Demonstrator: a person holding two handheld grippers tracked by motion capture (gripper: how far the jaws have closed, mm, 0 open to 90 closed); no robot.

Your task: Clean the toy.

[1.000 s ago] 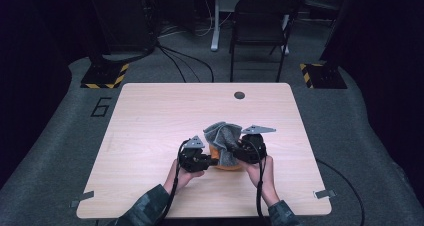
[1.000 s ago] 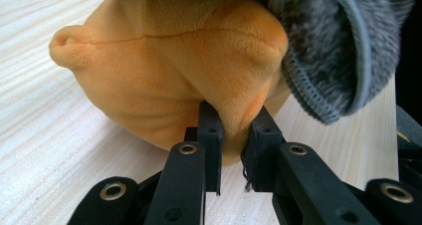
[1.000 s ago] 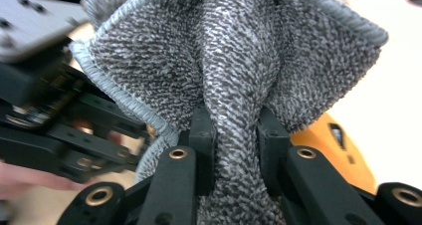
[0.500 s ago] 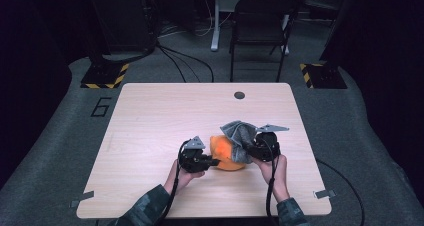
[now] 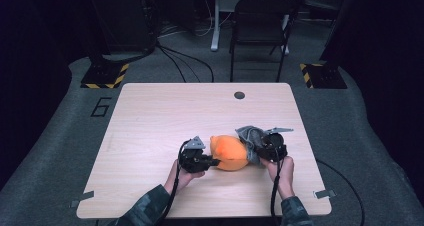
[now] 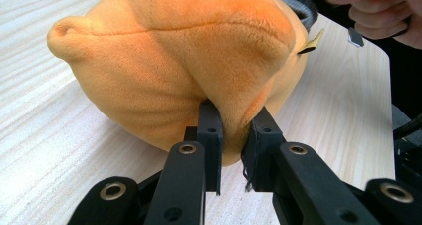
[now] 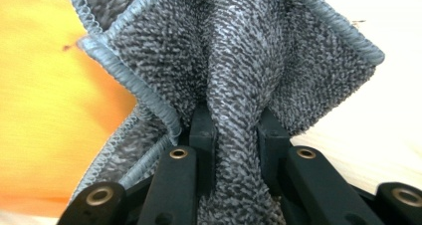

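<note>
High view: orange plush toy (image 5: 229,153) seen lying on wooden table (image 5: 150,121), near front edge, right of centre. Left gripper (image 5: 212,161) set against toy's left side; right gripper (image 5: 256,151) at toy's right end, w/ grey cloth (image 5: 247,134) bunched there, touching toy. Both hands (image 5: 181,175) entered from bottom. No containers noted on table; small dark round spot (image 5: 239,95) seen near far edge. Chair (image 5: 260,21) noted beyond table

Left gripper view: jaws nearly closed, a fold of orange plush pinched between pads (image 6: 211,130). Toy resting on table, bulk above jaws; other hand (image 6: 378,11) seen top right

Right gripper view: jaws narrow, clamped on a gathered fold of grey cloth (image 7: 234,75); stitched edges fanned out above. Orange toy (image 7: 45,110) seen just beside cloth at left, touching it
</note>
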